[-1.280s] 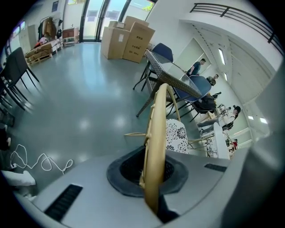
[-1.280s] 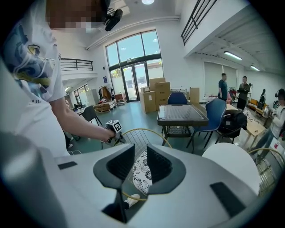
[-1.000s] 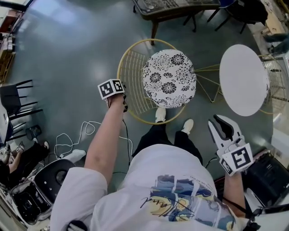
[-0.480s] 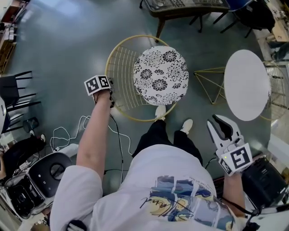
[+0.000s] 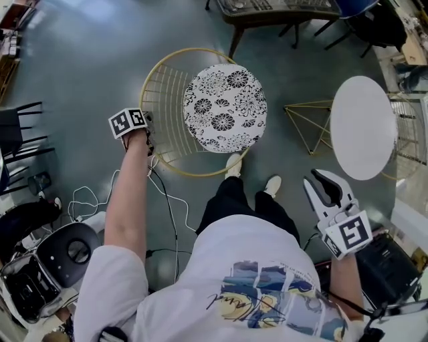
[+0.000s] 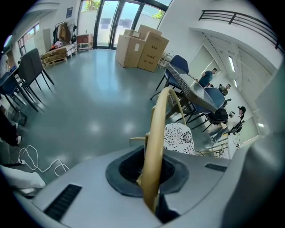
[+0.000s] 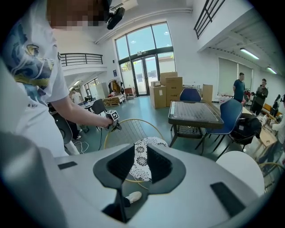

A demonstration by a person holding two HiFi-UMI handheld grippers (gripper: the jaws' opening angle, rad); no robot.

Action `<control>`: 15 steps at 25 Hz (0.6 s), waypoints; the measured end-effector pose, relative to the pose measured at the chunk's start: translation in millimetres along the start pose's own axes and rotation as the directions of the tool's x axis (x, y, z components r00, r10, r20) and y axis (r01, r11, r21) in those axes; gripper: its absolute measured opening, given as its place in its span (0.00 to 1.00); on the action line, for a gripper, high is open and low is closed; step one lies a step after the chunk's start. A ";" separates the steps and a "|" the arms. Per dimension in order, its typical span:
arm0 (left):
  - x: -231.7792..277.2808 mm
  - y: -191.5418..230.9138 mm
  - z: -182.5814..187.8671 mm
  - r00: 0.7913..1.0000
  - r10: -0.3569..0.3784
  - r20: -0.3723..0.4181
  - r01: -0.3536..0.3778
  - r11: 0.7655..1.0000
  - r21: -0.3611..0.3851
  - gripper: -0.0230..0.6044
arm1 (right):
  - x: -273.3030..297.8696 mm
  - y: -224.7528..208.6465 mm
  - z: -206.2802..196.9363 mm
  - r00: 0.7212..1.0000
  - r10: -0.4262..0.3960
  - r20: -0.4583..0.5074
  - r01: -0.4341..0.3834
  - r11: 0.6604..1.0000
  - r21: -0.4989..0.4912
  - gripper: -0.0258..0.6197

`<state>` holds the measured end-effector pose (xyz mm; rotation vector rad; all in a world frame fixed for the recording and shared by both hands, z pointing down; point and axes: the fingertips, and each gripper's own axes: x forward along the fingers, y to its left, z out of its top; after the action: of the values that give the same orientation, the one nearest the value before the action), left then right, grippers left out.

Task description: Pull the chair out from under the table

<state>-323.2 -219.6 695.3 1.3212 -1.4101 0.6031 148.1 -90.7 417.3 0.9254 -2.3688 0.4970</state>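
Note:
The chair has a round black-and-white flowered cushion (image 5: pixel 225 107) and a gold wire backrest (image 5: pixel 148 80). It stands on the grey floor, left of the round white table (image 5: pixel 363 125) and apart from it. My left gripper (image 5: pixel 148 143) is shut on the backrest's gold rim at its left side. In the left gripper view that gold rim (image 6: pixel 156 133) runs up between the pads of the left gripper (image 6: pixel 149 178). My right gripper (image 5: pixel 324 182) hangs at the lower right, open and holding nothing. In the right gripper view, the cushion (image 7: pixel 142 153) shows through the gap of the right gripper (image 7: pixel 141 162).
The white table's gold wire legs (image 5: pixel 311 127) stick out toward the chair. A dark table (image 5: pixel 281 10) stands beyond it. A black chair (image 5: pixel 17 137) is at the left, with white cables (image 5: pixel 93 200) and a grey machine (image 5: pixel 67 254) below. The person's shoes (image 5: pixel 234 163) are just behind the chair.
The chair has slid left, away from the white table, with my left gripper still on its rim. The right gripper has stayed at the lower right.

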 end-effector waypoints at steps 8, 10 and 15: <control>-8.5 4.8 3.9 0.995 0.102 -0.017 -0.098 0.985 0.143 0.28 | 3.2 1.0 -1.7 0.999 0.031 -0.009 -0.031 1.000 -0.004 0.18; -12.5 6.9 2.4 0.995 0.101 0.003 -0.101 0.986 0.133 0.31 | 4.3 0.4 -2.6 0.999 0.039 -0.009 -0.039 0.999 -0.008 0.18; -53.9 7.6 2.3 0.978 0.161 0.134 -0.182 0.971 0.158 0.32 | -7.4 1.4 -6.0 0.998 0.062 0.013 -0.062 0.997 -0.035 0.18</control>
<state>-340.4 -198.9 647.9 1.3969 -1.6130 0.7841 153.7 -83.0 417.3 0.8448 -2.4176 0.4740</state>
